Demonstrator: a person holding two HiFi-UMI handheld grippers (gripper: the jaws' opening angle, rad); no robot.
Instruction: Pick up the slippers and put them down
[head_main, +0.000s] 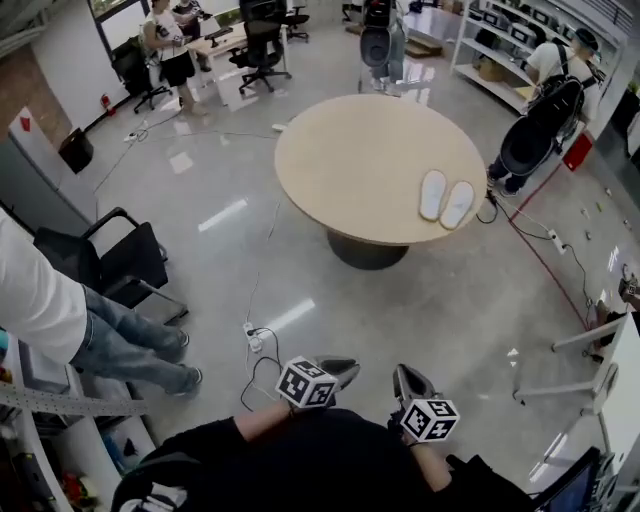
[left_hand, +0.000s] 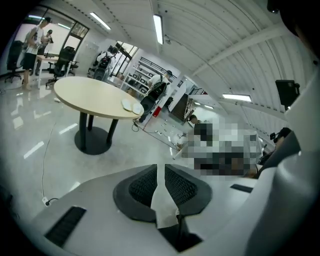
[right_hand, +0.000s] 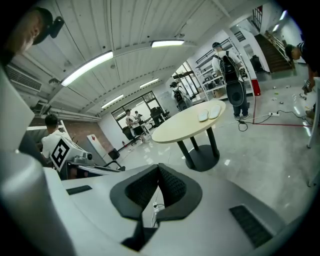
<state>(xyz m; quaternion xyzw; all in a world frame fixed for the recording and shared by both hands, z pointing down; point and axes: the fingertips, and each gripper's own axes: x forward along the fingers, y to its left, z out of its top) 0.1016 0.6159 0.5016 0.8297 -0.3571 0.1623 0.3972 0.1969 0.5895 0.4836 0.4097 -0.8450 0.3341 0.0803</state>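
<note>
Two white slippers (head_main: 445, 198) lie side by side near the right edge of a round beige table (head_main: 350, 160). They show small in the left gripper view (left_hand: 131, 105) and in the right gripper view (right_hand: 210, 113). Both grippers hang close to my body, well short of the table. My left gripper (head_main: 348, 368) (left_hand: 157, 167) has a narrow slit between its pads and nothing in it. The right gripper (head_main: 403, 372) (right_hand: 159, 166) is shut, pads touching at the tips, and empty.
A black office chair (head_main: 110, 255) and a seated person's legs (head_main: 130, 350) are at the left. A power strip with cables (head_main: 252, 338) lies on the floor ahead. A person with a black backpack (head_main: 545, 115) stands beyond the table. White furniture legs (head_main: 590, 345) stand at the right.
</note>
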